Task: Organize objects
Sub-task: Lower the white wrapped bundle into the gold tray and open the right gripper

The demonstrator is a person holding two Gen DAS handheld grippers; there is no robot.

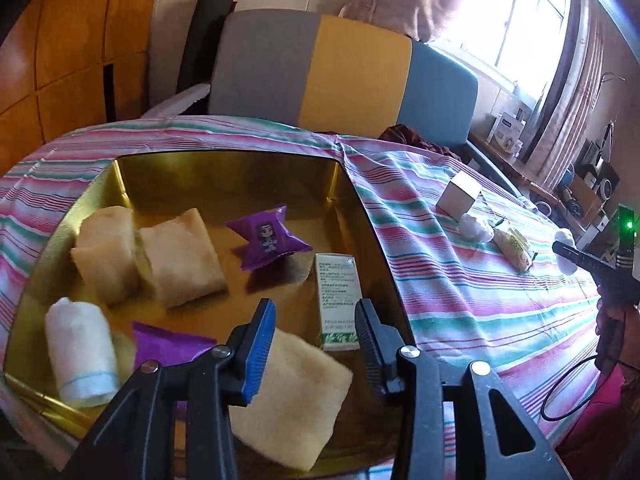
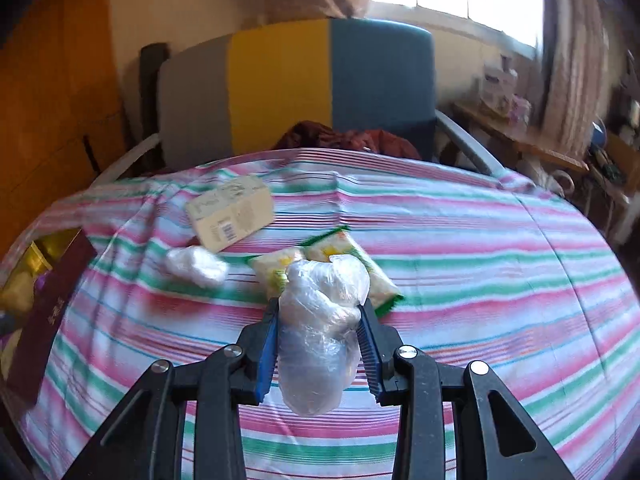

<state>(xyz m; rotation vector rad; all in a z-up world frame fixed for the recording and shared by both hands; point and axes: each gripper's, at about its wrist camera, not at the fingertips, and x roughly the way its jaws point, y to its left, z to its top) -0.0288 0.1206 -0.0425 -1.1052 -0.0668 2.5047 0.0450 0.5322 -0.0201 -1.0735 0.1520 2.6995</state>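
My left gripper point(image 1: 316, 320) stands open over the gold tin point(image 1: 224, 172). A beige folded packet point(image 1: 296, 400) lies beneath and between its jaws, and the pads are not pressing it. The tin also holds two more beige packets point(image 1: 176, 256), two purple candy packets point(image 1: 268, 240), a white roll point(image 1: 80, 348) and a white-green box point(image 1: 338, 300). My right gripper point(image 2: 320, 304) is shut on a clear plastic-wrapped bundle point(image 2: 320, 336) above the striped cloth point(image 2: 480, 260). Under it lie two yellow-green snack packets point(image 2: 352, 260), with a white plastic wad point(image 2: 196, 266) and a cream box point(image 2: 230, 212) to their left.
A dark red lid point(image 2: 48, 312) leans at the tin's edge on the left. A chair with a grey, yellow and blue back point(image 1: 312, 68) stands behind the table with red fabric point(image 2: 352, 136) on its seat. A cluttered shelf point(image 1: 580, 184) runs along the right under the window.
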